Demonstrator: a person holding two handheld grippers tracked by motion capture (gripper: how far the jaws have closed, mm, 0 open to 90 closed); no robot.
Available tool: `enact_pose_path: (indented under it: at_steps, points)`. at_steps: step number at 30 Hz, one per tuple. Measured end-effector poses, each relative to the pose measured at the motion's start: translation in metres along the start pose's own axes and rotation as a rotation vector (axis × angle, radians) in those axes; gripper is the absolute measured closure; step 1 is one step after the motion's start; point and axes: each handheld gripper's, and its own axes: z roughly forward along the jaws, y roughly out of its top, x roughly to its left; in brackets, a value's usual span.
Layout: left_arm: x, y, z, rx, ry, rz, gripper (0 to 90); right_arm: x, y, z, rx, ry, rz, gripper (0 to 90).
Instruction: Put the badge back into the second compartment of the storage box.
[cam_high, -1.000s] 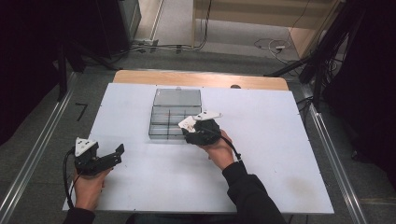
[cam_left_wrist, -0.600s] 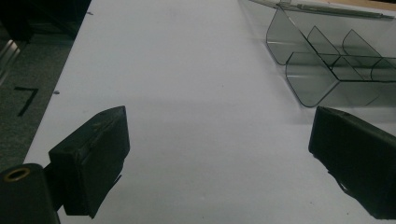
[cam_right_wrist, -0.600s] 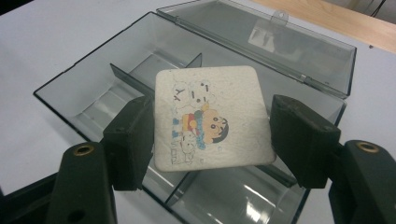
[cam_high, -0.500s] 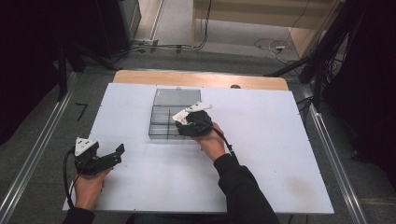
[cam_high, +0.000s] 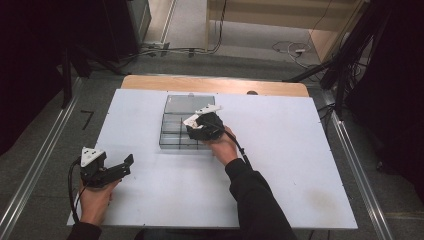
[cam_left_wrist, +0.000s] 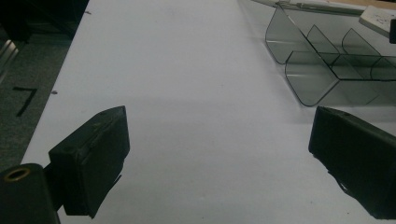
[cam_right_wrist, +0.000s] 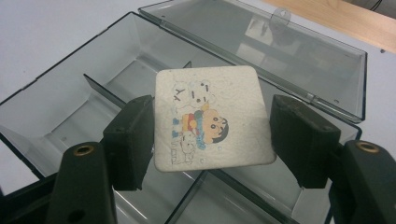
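Left gripper (cam_high: 127, 161) rests with fingers wide apart; right gripper (cam_high: 192, 129) fingers clamped.

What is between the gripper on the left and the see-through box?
Nothing: in the high view, only bare white table lies between the left gripper and the clear box.

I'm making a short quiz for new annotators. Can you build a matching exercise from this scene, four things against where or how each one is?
Things:
1. white square coaster with cartoon print
2. clear smoky plastic divided box
3. left gripper
4. box's hinged clear lid

States:
A. jaws open, nothing between them, at the table's near left
B. folded back flat on the white table
C. held between the right gripper jaws above the compartments
D. standing open mid-table

Pairs: 1-C, 2-D, 3-A, 4-B
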Motion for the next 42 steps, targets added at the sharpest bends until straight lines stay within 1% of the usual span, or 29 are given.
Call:
enact_pose_path:
  at_steps: [1, 4, 8, 11, 12, 14, 16, 19, 22, 25, 28, 31, 32, 33, 36, 37, 39, 40, 42]
  points:
    - [0.0, 0.0, 0.0, 0.0, -0.001, 0.001, 5.6, 0.001, 0.0, 0.001, 0.007, -0.006, -0.01, 31.1]
    - [0.0, 0.0, 0.0, -0.002, 0.0, 0.0, 5.6, 0.002, 0.001, 0.005, 0.016, 0.002, -0.012, 31.1]
    - [-0.001, 0.0, -0.001, -0.003, -0.004, 0.0, 5.6, 0.004, 0.0, 0.01, 0.045, 0.0, -0.022, 31.1]
    - [-0.001, 0.001, -0.001, -0.003, -0.004, 0.0, 5.6, 0.004, 0.002, 0.012, 0.055, -0.008, -0.034, 31.1]
    - [0.0, 0.001, 0.0, -0.003, -0.004, 0.0, 5.6, 0.005, 0.002, 0.013, 0.058, -0.008, -0.026, 31.0]
    - [0.0, 0.001, -0.001, -0.003, -0.006, 0.001, 5.6, 0.004, 0.003, 0.013, 0.058, -0.008, -0.03, 31.0]
    - [0.0, 0.001, -0.001, -0.003, -0.006, -0.001, 5.6, 0.004, 0.004, 0.014, 0.068, -0.011, -0.023, 31.0]
    - [0.0, 0.001, -0.001, -0.002, -0.006, -0.001, 5.6, 0.002, 0.003, 0.016, 0.077, -0.019, -0.025, 31.0]
    - [0.0, 0.001, 0.0, -0.003, -0.008, 0.001, 5.6, 0.002, 0.003, 0.017, 0.076, -0.016, -0.022, 30.9]
    - [0.0, 0.001, 0.0, -0.001, -0.008, 0.001, 5.6, 0.002, 0.004, 0.017, 0.09, -0.018, -0.024, 31.2]
    - [0.0, 0.001, 0.0, -0.002, -0.009, 0.0, 5.6, 0.002, 0.005, 0.018, 0.087, -0.018, -0.034, 31.2]
    - [0.0, 0.001, -0.001, -0.004, -0.011, 0.001, 5.6, 0.004, 0.007, 0.019, 0.089, -0.017, -0.036, 31.2]
    - [0.0, 0.001, -0.001, -0.002, -0.01, 0.001, 5.6, 0.005, 0.007, 0.019, 0.09, -0.019, -0.03, 31.2]
    - [0.0, 0.001, -0.001, -0.004, -0.012, 0.001, 5.6, 0.005, 0.008, 0.02, 0.09, -0.013, -0.033, 31.1]
    - [0.0, 0.001, -0.001, -0.002, -0.013, 0.001, 5.6, 0.006, 0.011, 0.022, 0.097, -0.018, -0.039, 31.2]
    - [0.0, 0.001, -0.001, -0.002, -0.012, 0.001, 5.6, 0.007, 0.012, 0.022, 0.096, -0.015, -0.027, 31.4]
    - [0.0, 0.001, -0.001, -0.003, -0.014, 0.001, 5.6, 0.007, 0.013, 0.021, 0.085, -0.017, -0.026, 32.4]
    - [0.0, 0.001, -0.001, -0.005, -0.014, 0.0, 5.6, 0.007, 0.014, 0.02, 0.081, -0.01, -0.018, 32.4]
    - [0.0, 0.001, -0.001, -0.004, -0.015, -0.001, 5.6, 0.007, 0.014, 0.019, 0.078, -0.008, -0.018, 32.2]
